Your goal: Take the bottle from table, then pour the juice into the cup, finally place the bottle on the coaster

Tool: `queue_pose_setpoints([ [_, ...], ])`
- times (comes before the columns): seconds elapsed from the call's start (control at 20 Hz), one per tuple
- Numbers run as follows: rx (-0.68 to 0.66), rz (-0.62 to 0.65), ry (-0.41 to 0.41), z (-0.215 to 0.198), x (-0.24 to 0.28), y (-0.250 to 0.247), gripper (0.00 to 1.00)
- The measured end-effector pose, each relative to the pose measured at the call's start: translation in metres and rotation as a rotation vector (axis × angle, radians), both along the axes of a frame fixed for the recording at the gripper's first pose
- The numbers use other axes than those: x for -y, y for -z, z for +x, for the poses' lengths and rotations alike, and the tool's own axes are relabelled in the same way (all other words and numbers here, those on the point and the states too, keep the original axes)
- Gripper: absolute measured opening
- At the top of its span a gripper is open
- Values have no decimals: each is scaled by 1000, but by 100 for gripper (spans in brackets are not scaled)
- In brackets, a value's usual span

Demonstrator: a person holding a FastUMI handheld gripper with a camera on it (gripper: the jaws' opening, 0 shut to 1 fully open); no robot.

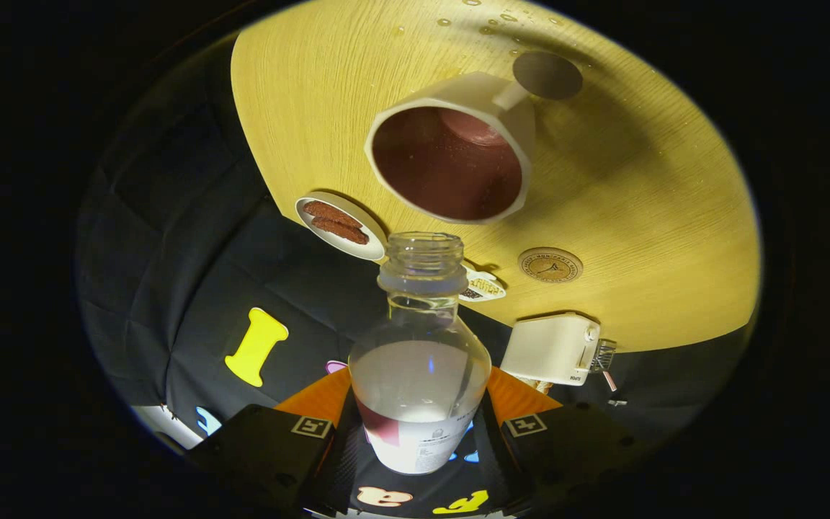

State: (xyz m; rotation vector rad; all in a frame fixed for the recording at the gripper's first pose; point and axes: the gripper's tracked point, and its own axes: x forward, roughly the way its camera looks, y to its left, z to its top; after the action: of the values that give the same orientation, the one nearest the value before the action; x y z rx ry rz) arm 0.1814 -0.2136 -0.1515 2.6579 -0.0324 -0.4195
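Gripper: closed on the bottle's lower body, a finger pressing each side
Bottle: clear, cap off, tilted with its open mouth toward the cup; pale liquid in the lower part
Cup: white, faceted, dark inside, on the surface just beyond the bottle's mouth
Coaster: round, right of the bottle neck, bare
Plate: holds brown pieces, left of the neck
Box: white, at the surface edge

The hand-held gripper has two blocky fingers, each bearing a square black-and-white marker tag
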Motion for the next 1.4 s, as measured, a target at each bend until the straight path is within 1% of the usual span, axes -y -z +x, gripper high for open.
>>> queue_pose_setpoints([
  [0.4,-33,-107,41,-4,4,2,72],
  [0.65,-46,-179,28,0,-9,8,72],
  [0.8,-67,-295,18,3,-18,10,71],
  [0.9,-106,-456,-10,3,-24,13,71],
  [1.1,-203,-826,-109,-7,-42,22,71],
  [1.3,-290,-1233,-158,-28,-45,19,71],
  [1.4,-315,-1444,-204,-36,-52,12,71],
])
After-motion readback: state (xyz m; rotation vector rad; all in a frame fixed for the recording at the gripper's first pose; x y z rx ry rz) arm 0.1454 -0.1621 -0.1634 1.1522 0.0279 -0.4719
